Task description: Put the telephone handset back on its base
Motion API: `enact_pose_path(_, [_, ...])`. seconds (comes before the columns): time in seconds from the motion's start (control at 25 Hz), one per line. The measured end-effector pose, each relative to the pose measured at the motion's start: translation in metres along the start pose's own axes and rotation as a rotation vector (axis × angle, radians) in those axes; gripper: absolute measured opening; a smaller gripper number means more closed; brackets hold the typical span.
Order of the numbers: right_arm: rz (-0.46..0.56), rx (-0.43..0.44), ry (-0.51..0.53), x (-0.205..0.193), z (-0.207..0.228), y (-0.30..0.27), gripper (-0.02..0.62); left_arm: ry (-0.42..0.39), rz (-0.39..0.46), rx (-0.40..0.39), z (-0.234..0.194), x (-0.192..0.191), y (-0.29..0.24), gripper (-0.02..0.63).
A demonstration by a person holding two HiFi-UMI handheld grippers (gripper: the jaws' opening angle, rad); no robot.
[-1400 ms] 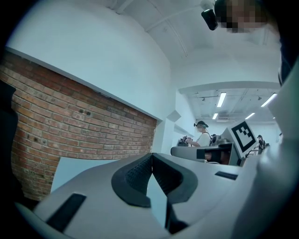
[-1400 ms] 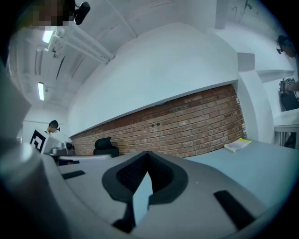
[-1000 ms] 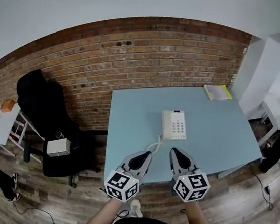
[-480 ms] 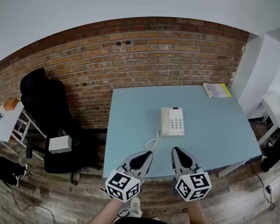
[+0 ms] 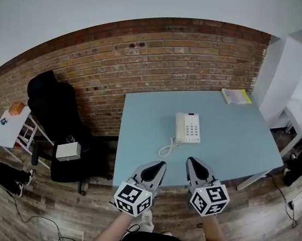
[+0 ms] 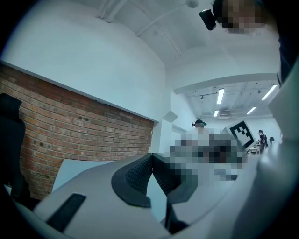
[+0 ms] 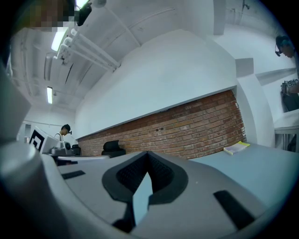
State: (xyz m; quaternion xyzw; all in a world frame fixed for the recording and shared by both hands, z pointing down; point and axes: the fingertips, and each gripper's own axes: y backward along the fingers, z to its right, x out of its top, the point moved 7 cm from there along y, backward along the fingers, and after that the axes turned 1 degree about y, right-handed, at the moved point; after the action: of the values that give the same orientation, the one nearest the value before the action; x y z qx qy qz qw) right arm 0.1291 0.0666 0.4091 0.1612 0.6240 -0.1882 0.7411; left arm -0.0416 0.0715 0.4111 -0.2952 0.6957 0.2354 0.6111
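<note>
No legible text or numbers anywhere; keypad digits on the telephone far too small.

Brick wall behind a pale-blue table (wood-plank floor).

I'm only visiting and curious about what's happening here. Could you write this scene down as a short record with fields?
Table: light blue, against a brick wall
Telephone: white, near the table's middle
Cord: coiled, trailing toward the near edge
Handset: seems to lie on the base's left side
Book: yellow-edged, far right corner
Left gripper: fingers shut, empty, apart from the telephone
Right gripper: fingers shut, empty, apart from the telephone
Chair: black, left of the table
</note>
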Motion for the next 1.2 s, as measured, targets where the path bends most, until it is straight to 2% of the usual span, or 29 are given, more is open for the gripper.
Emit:
enact_pose_path(0.68, [-0.009,0.027,0.003,-0.005,-0.009,0.025,0.012,-0.011,0.003,0.004,0.028,-0.006,0.015,0.009])
enact_pose_path(1.2, [-0.008,0.031,0.013,-0.006,-0.028,0.020,0.012,-0.010,0.031,0.014,0.018,0.002,0.030,0.009])
